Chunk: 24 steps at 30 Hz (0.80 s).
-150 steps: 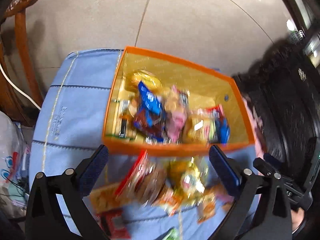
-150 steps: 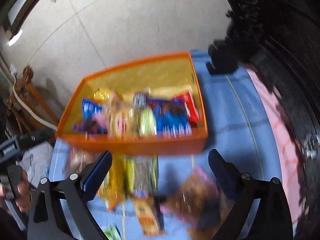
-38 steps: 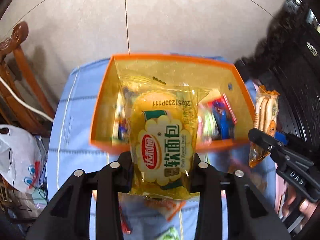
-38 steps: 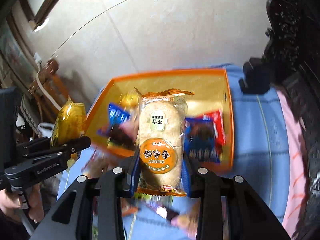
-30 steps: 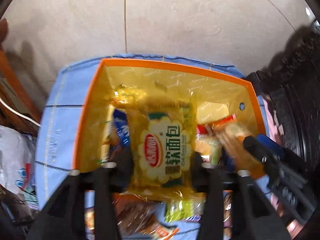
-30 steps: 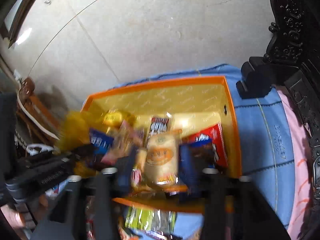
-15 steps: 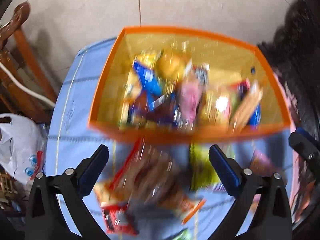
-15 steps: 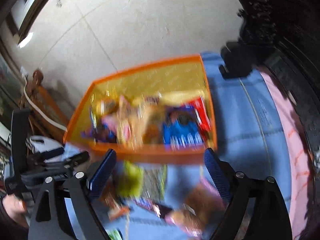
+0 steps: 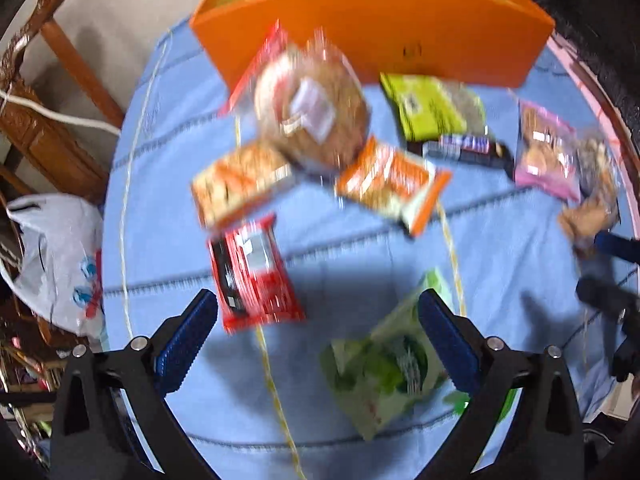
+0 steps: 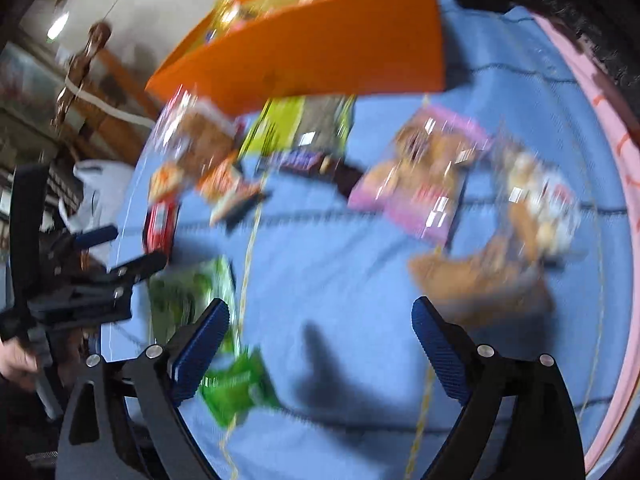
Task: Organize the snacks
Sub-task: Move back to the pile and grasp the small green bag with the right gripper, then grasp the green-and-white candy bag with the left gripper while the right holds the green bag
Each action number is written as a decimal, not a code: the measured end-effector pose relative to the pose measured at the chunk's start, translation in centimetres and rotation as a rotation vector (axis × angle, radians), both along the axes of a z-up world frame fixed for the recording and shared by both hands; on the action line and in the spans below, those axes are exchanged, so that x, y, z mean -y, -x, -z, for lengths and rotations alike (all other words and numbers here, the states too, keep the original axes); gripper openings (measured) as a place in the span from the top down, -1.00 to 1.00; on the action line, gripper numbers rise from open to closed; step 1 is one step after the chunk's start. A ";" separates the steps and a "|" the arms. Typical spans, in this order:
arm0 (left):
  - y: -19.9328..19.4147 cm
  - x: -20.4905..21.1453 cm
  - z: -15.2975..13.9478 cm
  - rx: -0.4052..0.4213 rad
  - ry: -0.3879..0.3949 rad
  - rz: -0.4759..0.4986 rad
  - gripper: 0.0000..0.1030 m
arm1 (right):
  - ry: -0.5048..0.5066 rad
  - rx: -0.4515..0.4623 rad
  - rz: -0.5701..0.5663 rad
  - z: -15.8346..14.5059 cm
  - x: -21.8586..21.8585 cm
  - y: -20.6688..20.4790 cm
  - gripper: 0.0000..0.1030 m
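several snack packets [image 9: 252, 276] on the blue cloth [image 9: 360, 248] beyond empty jaws

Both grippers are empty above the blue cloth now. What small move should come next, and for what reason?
Probably lower the left gripper onto the red packet or the green packet, which lie nearest its open fingers, and close on one. The right gripper, its fingers opening, has only bare blue cloth between them. Many snacks remain outside the orange box.
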<state>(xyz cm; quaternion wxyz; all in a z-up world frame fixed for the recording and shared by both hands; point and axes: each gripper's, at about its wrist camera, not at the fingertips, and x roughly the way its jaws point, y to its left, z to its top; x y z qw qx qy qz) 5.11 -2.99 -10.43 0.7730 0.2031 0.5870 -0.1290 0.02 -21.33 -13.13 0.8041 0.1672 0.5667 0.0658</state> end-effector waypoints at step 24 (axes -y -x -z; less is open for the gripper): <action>2.3 -4.8 1.9 -0.103 0.029 -0.170 -0.91 | 0.288 -0.042 -0.564 3.7 -14.3 3.4 -0.01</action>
